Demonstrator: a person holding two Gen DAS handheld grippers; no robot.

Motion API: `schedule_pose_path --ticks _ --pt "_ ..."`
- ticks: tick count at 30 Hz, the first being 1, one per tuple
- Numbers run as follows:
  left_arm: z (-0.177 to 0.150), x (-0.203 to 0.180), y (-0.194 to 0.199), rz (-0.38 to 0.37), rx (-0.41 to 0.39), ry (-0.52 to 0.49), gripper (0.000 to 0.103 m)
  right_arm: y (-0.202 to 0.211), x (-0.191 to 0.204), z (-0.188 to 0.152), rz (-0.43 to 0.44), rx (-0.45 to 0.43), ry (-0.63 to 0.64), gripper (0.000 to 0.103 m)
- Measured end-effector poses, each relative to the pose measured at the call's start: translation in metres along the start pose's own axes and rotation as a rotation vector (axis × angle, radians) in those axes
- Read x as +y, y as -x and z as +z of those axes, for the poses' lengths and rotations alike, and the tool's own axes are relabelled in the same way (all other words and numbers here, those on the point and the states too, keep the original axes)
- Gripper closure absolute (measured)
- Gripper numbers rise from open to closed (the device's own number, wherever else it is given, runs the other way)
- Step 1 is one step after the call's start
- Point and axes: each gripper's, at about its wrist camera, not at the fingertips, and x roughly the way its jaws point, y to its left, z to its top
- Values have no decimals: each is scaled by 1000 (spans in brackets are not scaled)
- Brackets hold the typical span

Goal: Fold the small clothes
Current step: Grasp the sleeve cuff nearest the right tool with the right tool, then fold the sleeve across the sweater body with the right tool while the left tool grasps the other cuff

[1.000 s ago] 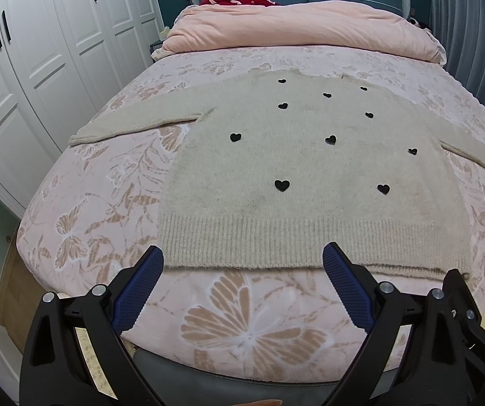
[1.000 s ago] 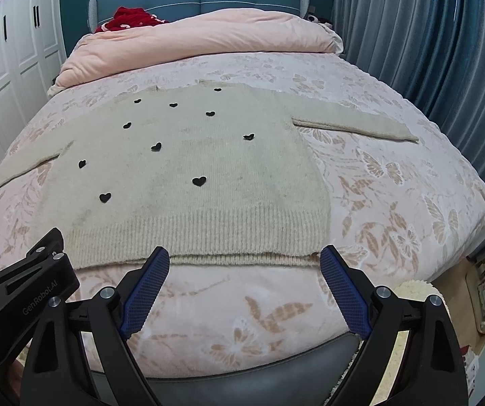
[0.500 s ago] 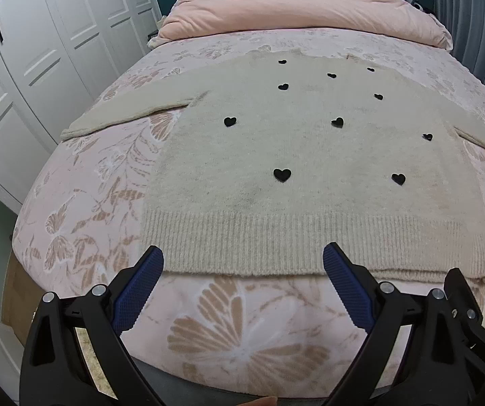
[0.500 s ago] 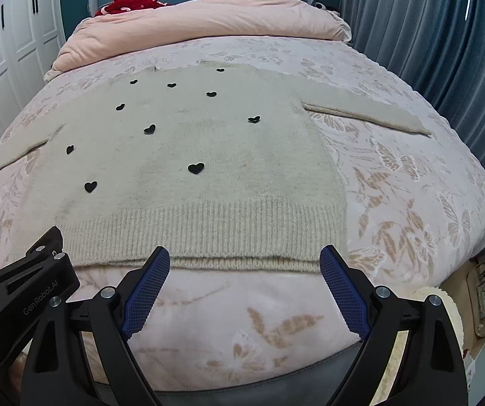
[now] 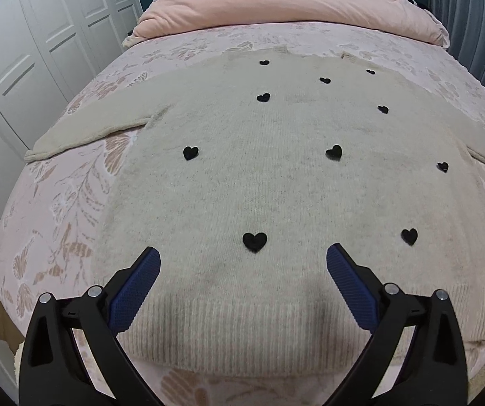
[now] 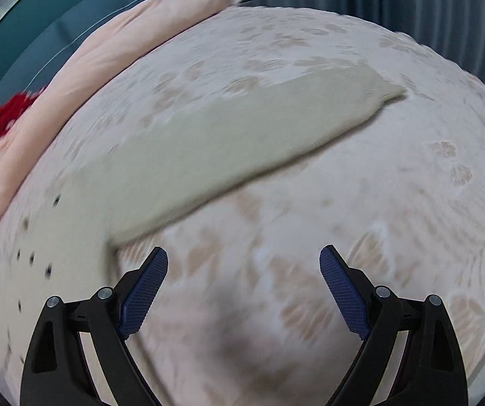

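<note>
A beige knit sweater [image 5: 276, 186] with black hearts lies flat across the bed [image 5: 56, 203], hem at the foot edge. Left tongs [image 5: 242, 260] and right tongs [image 6: 244, 258] both gape apart, holding nothing. No legible writing.

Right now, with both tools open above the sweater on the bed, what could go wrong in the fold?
1. The left tool hangs open over the sweater body, not its hem; closing here may bunch the knit.
2. The right tool is over bare bedspread, short of the sleeve; it may pinch the cover.
3. The right wrist view is blurred, so aim is uncertain.
</note>
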Motion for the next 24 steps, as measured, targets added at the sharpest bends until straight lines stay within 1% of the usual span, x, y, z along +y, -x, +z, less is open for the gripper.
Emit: schedule_pose_path --ticks 2,4,6,8,9,10,11,12,13,14,16,17,18,19,20,21,23,24 --pt "3 -1 -7 -7 12 7 5 -21 -33 39 19 -23 -119 13" --pt "5 -1 -16 -14 33 17 5 -46 -62 71 -14 -18 -221 13" --pt "7 0 -22 -24 52 27 5 -64 -81 89 -19 -18 -296 13" --pt "9 0 -27 -33 59 37 5 -74 -92 101 11 -35 -354 20" --pt "10 0 -29 -34 59 42 5 -76 -93 104 28 -50 -374 29" --pt "11 0 -31 -33 59 43 5 -79 -90 107 44 -59 -380 53" --pt "13 1 -33 -31 58 41 5 -80 -87 111 62 -57 -375 70" --pt "14 1 -34 -28 55 38 5 -81 -79 115 84 -44 -357 90" --pt "15 1 -35 -22 50 34 5 -78 -67 118 100 -52 -336 90" --pt "17 2 -35 -20 44 32 5 -67 -47 121 148 -95 -294 90" --pt "20 4 -34 -28 34 35 5 -38 2 123 305 -163 -168 90" --pt "22 6 -34 -34 30 41 5 -21 33 120 398 -186 -86 90" --pt "24 9 -33 -41 24 53 5 -2 74 114 494 -196 15 90" --pt "26 13 -32 -52 20 71 5 14 112 106 571 -197 107 90" --pt "28 16 -31 -67 17 92 5 28 151 93 646 -190 195 90" --pt "30 21 -29 -80 12 116 5 41 193 75 729 -165 284 87" --pt "35 30 -27 -112 3 171 5 50 262 37 848 -81 416 84" --pt "38 35 -26 -127 1 197 5 49 293 11 888 -28 473 77"
